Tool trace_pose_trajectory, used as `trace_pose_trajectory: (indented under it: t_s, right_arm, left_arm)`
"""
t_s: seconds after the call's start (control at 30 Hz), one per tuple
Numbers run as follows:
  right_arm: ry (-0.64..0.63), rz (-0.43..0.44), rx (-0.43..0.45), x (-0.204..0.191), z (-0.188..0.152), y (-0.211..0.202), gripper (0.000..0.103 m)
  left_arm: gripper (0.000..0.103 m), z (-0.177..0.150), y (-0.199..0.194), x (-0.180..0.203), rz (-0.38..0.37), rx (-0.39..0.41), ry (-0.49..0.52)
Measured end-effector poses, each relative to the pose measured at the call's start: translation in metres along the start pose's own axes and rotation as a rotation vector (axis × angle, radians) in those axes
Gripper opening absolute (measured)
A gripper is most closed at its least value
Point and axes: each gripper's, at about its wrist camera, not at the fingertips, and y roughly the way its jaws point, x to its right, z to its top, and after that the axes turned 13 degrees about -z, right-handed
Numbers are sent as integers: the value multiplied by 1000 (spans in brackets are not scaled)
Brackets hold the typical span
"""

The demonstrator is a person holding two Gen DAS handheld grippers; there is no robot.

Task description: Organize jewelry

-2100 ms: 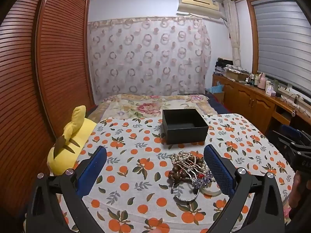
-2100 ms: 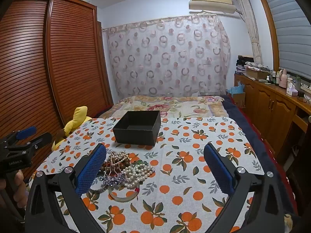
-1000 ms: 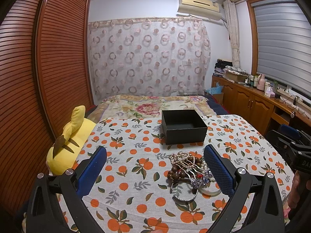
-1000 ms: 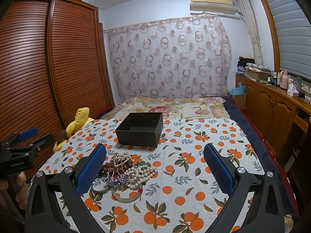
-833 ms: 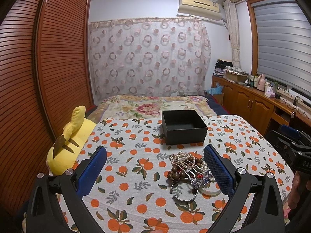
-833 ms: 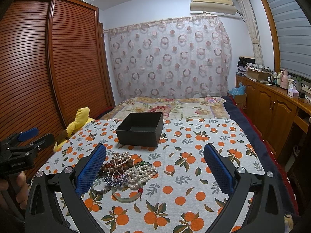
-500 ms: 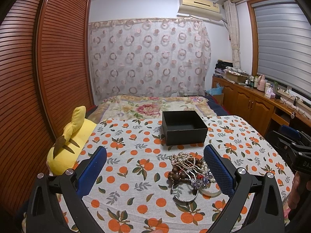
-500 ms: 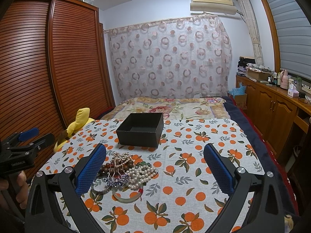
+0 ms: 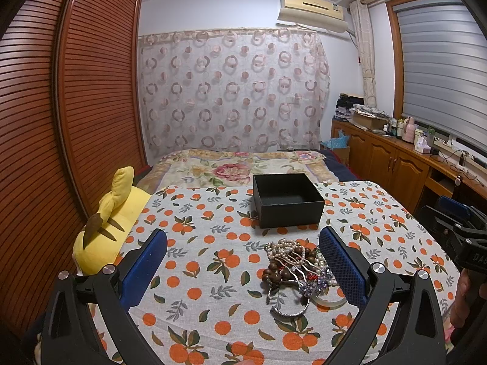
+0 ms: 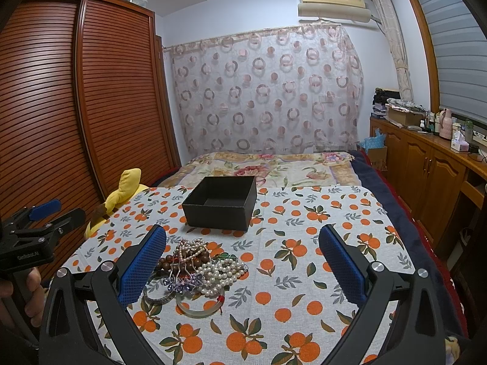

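A tangled pile of jewelry (image 9: 296, 269) lies on the orange-print tablecloth (image 9: 210, 243): pearl strands, brown wooden beads, bangles and a purple crystal piece. It also shows in the right wrist view (image 10: 197, 269). An open, empty black box (image 9: 287, 199) stands just behind the pile, also seen in the right wrist view (image 10: 220, 202). My left gripper (image 9: 243, 267) is open and empty, with the pile near its right finger. My right gripper (image 10: 242, 269) is open and empty, with the pile by its left finger.
A yellow plush toy (image 9: 106, 228) lies at the table's left edge by the wooden wardrobe (image 9: 61, 121). A bed with a floral cover (image 9: 237, 167) lies behind the table. Wooden cabinets (image 9: 395, 164) run along the right wall.
Both grippers have stayed open and nearly still. The views have crept slightly forward over the table. The jewelry and box have not moved.
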Motion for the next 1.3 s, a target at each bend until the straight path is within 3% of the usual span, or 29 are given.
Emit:
trace_pose_trajectory:
  t_s: [0.83,1.3]
  right_arm:
    - [1,4,-1,0,-1,0,101]
    - [-54,59,-45,-11,-14,24,101]
  left_arm:
    - [97,1,-4,7,-6,-1,1]
    - [97,-26,31,-14,-57,-111,-40]
